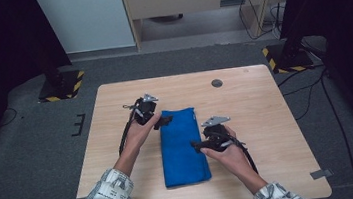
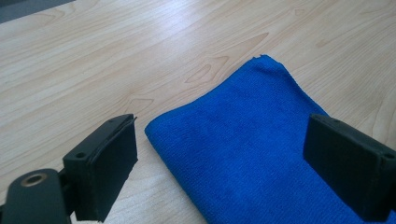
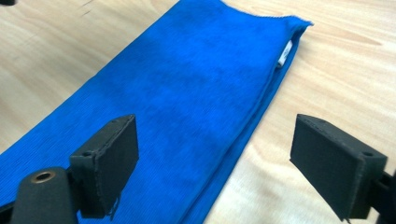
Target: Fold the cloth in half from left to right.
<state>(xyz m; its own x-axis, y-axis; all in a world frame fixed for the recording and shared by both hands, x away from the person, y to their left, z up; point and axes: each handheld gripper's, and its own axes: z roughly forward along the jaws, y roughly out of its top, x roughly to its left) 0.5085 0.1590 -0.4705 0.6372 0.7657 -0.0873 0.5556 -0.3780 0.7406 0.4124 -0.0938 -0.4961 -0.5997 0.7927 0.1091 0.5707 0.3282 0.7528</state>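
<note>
- Two grippers are working over one folded blue cloth (image 1: 184,146) on a wooden table (image 1: 262,120).
- Left gripper (image 1: 163,121) is standing with its jaws spread wide and gripping nothing; its tips are hovering at the far left corner of the cloth.
- Seen along the left gripper (image 2: 219,163) in its own view, one jaw is hanging over bare wood just left of the cloth's (image 2: 252,144) folded edge, and the other is sitting above the blue fabric.
- Right gripper (image 1: 197,146) is likewise standing wide open and empty, its tips pointing left over the right edge of the cloth about midway along its length.
- Seen along the right gripper (image 3: 212,168) in its own view, one jaw is floating over the cloth (image 3: 177,93) and the other over the table (image 3: 336,70); a small white tag (image 3: 286,52) is peeking out of the layered edge near the cloth's end corner.
- Cloth is lying flat as a long narrow rectangle running near to far, slightly left of the table's centre, between the person's two hands.
- Far behind it, a small dark round disc (image 1: 217,83) is sitting in the tabletop.
</note>
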